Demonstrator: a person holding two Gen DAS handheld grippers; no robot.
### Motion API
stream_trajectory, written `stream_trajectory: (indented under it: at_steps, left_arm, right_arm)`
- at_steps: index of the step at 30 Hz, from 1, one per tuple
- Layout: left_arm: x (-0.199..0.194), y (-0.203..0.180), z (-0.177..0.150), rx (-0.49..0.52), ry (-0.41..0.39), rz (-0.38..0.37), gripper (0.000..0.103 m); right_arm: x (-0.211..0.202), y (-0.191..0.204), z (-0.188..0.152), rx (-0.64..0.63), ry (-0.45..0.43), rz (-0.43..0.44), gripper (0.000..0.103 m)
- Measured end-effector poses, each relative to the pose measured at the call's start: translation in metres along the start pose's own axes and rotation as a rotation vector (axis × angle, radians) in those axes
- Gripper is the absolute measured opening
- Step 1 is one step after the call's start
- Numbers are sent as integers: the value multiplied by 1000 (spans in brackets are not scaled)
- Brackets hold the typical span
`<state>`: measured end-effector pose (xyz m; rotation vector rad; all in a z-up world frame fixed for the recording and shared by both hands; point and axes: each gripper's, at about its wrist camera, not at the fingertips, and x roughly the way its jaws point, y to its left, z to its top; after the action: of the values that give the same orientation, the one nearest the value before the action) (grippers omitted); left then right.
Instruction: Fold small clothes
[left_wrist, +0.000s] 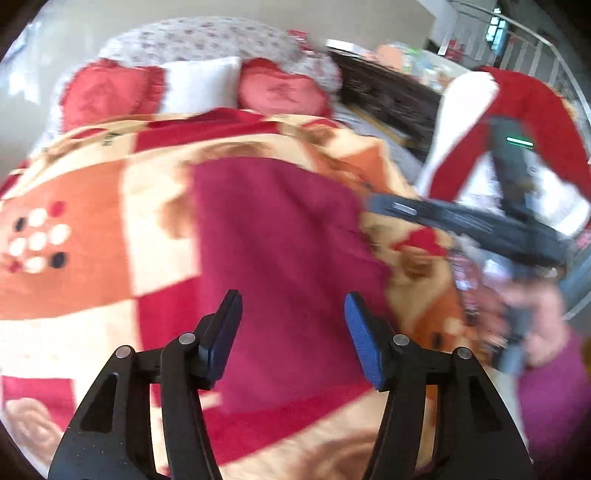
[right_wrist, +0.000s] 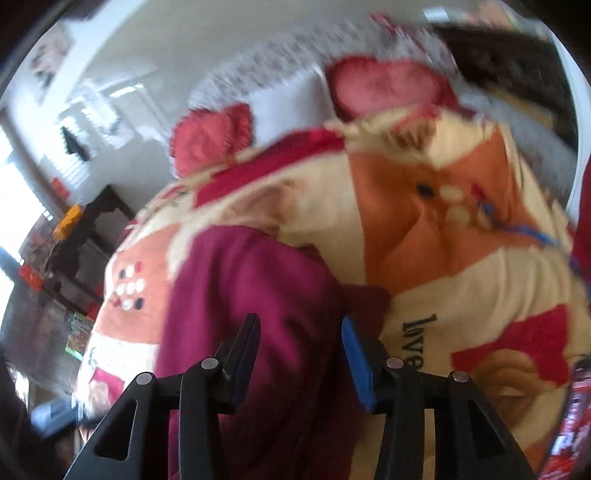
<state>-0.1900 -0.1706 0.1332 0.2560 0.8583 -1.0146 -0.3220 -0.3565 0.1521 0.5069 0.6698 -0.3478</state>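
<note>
Clearly soft, light, floppy: maroon cloth (left_wrist: 280, 236) lies flat on the blanket (left_wrist: 92, 206). Left gripper (left_wrist: 293, 339) and right gripper (right_wrist: 301, 360) both spread, empty. Best pinch a corner or hem.

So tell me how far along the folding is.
Done: the maroon garment lies on the patterned blanket as a roughly rectangular shape, so at least partly folded; blur hides the details. In hand: nothing, since the left claw and the right claw are both open above it. Left: any remaining folds, and possibly the red and white garment hanging at the right.
</note>
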Motion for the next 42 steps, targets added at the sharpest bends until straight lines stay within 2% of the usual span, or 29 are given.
stream_trajectory:
  at_steps: [2, 4, 5, 7, 9, 10, 13, 14, 15, 17, 20, 21, 22, 23, 24, 25, 27, 30, 31, 34, 38, 41, 42]
  left_arm:
    - [16, 9, -3, -22, 29, 67, 58]
    - [33, 12, -10, -33, 68, 69, 58]
    - [44, 13, -16, -30, 97, 82, 58]
    - [58, 12, -29, -23, 139, 90, 58]
    - [68, 9, -39, -10, 149, 102, 58]
    - [68, 8, -41, 2, 137, 112, 58]
    - [64, 8, -42, 9, 127, 116, 58]
    - [65, 9, -41, -1, 133, 109, 58]
    - [66, 11, -41, -13, 135, 103, 58]
    - [66, 11, -39, -23, 133, 103, 58]
    - [67, 8, -39, -20, 127, 116, 58]
    - [67, 7, -39, -19, 127, 120, 58]
    - [67, 7, -39, -20, 129, 122, 58]
    - [67, 7, -38, -24, 129, 122, 58]
    - [67, 7, -37, -31, 130, 118, 58]
    - [67, 7, -36, -33, 131, 116, 59]
    - [69, 5, -36, -28, 126, 119, 60]
    - [72, -1, -36, 5, 120, 144, 61]
    - [73, -3, -36, 9, 120, 150, 62]
    - [74, 0, -36, -9, 128, 148, 62]
    - [75, 4, -36, -28, 129, 138, 62]
    - [75, 2, -36, -24, 129, 146, 62]
    - [75, 2, -36, -23, 129, 148, 62]
  right_arm:
    - [-4, 22, -10, -78, 22, 53, 44]
    - [2, 35, -27, -131, 60, 57, 39]
    - [9, 37, -36, -155, 87, 23, 34]
    - [31, 28, -58, -167, 167, -94, 32]
    - [42, 13, -71, -135, 196, -117, 32]
    - [42, 6, -77, -105, 196, -93, 32]
    - [21, -3, -66, -13, 142, 22, 33]
    - [14, -6, -59, 14, 102, 43, 38]
    - [9, -9, -53, 31, 72, 44, 48]
    - [7, -19, -33, 93, -9, -1, 57]
    - [31, -28, -15, 154, 6, -12, 58]
    - [41, -29, -11, 159, 30, -9, 56]
    - [55, -28, -7, 146, 70, -15, 43]
    - [59, -27, -3, 125, 79, -48, 26]
    - [60, -26, 3, 99, 70, -76, 16]
    - [56, -23, 7, 74, 49, -84, 13]
    - [51, -24, 11, 46, 17, -129, 12]
    - [75, -33, 3, 24, 62, -219, 12]
    - [82, -37, 0, 30, 71, -220, 12]
    - [67, -38, 1, 54, 36, -200, 12]
    - [31, -17, 1, 22, -11, -184, 21]
    - [9, 7, -11, -34, -32, -118, 50]
    - [4, 16, -19, -55, -30, -91, 50]
